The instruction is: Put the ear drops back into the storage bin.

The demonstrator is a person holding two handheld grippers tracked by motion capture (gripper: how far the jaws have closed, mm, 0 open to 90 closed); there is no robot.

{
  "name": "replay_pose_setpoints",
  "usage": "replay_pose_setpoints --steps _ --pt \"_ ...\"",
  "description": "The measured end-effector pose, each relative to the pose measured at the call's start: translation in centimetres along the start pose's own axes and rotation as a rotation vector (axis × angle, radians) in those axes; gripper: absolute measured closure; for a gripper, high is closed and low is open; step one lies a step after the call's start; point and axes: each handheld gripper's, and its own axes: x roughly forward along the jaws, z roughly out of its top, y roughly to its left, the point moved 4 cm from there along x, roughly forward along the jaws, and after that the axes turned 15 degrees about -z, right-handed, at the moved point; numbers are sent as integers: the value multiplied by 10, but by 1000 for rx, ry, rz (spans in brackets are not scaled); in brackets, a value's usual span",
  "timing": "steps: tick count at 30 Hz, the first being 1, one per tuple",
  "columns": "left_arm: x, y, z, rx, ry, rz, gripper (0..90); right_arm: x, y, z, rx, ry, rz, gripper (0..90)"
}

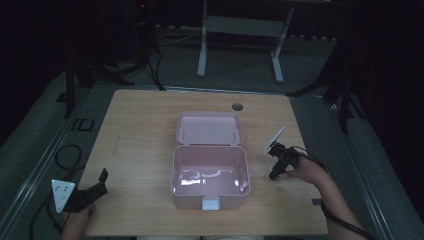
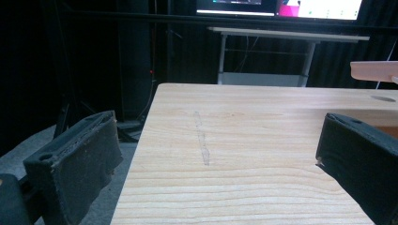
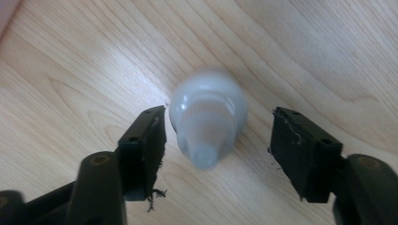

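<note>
- While the left gripper (image 1: 102, 176) is kept apart from the work at the table's (image 1: 140, 125) near left corner, its jaws spread wide with nothing between them, a small white bottle (image 3: 208, 117) is being reached for.
- The bottle is found on the wood just right of the pink box (image 1: 210, 197) (its lid is open).
- The right gripper (image 3: 218, 145) is held half open around the bottle; the pads are not yet pressed on it.
- Next, a gentle squeeze is likely needed, then a lift toward the box.

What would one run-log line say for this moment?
right gripper: open around white bottle, not gripping | left gripper: open, idle | pink box: lid open
</note>
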Motion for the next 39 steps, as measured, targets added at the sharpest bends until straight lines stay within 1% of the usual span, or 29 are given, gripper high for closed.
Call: replay_pose_setpoints --steps 1,4,6,8,10,13,16,21,23,25,28,30,35,37,39 --pt "0 0 0 0 0 0 4 1 0 2 -6 1 -3 397" --pt "0 0 0 0 1 -1 4 3 1 6 -18 13 -6 419" --pt "0 0 0 0 0 -1 4 5 2 7 -20 16 1 443" --pt "0 0 0 1 1 -1 4 8 4 8 -32 28 5 452" --pt "0 0 0 2 3 -2 4 10 5 9 -42 35 2 488" --pt "0 0 0 4 5 -2 4 12 7 10 -53 43 4 504" --pt "0 -1 0 5 5 -2 4 14 7 11 -49 43 6 516" --pt "0 -1 0 9 9 -2 4 16 7 13 -57 52 -3 533" --pt "0 -1 0 8 9 -2 4 14 8 14 -68 53 -6 578" --pt "1 -1 -1 8 9 -2 4 13 8 14 -74 54 -12 591" --pt "1 -1 -1 8 10 -2 4 12 7 14 -98 59 -14 592" --pt "0 -1 -1 8 9 -2 4 11 7 13 -102 61 -22 592" --pt "1 -1 -1 8 10 -2 4 5 4 9 -135 41 -39 592" --pt "1 -1 -1 8 10 -4 4 4 4 7 -170 34 -53 592" --pt "1 -1 -1 7 9 -4 4 3 6 5 -191 33 -51 592"
